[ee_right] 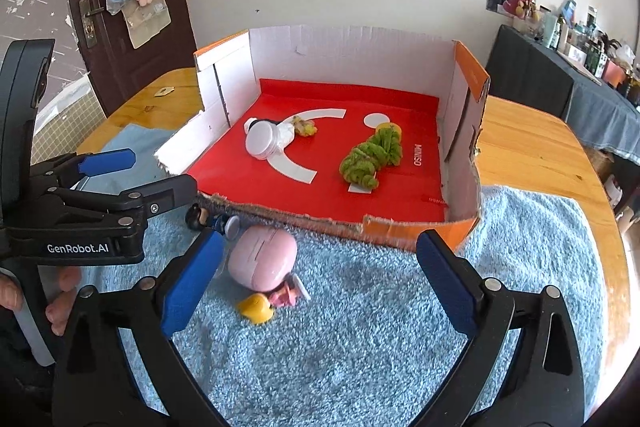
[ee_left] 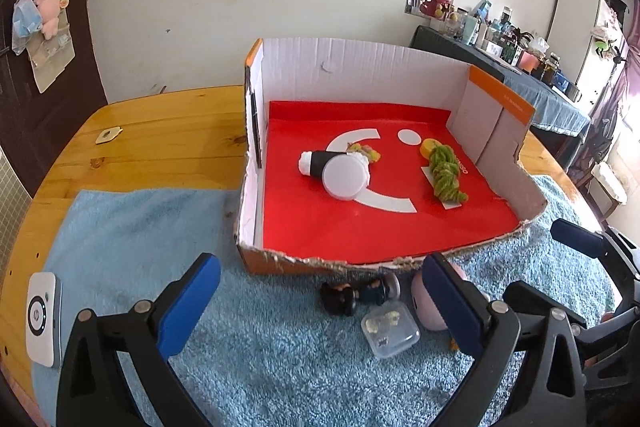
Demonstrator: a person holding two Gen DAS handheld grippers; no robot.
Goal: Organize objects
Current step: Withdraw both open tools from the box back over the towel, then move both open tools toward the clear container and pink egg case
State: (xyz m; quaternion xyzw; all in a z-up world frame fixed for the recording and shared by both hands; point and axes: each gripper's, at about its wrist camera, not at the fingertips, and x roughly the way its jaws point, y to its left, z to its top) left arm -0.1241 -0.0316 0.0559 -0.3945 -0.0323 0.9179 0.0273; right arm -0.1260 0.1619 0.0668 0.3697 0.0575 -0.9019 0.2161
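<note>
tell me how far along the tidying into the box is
Done: a black tube with a white cap and a green yarn bundle lie in the cardboard box. In hand: nothing; the left gripper and right gripper are both open and empty. Left on the blue towel: a dark figurine, a clear plastic case, a pink case and a small yellow-pink toy.

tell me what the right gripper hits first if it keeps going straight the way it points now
Most likely the blue towel just short of the box's torn front edge. The right gripper is open and empty, angled down. The pink case sits left of centre, near the left finger; depth is hard to judge.
</note>
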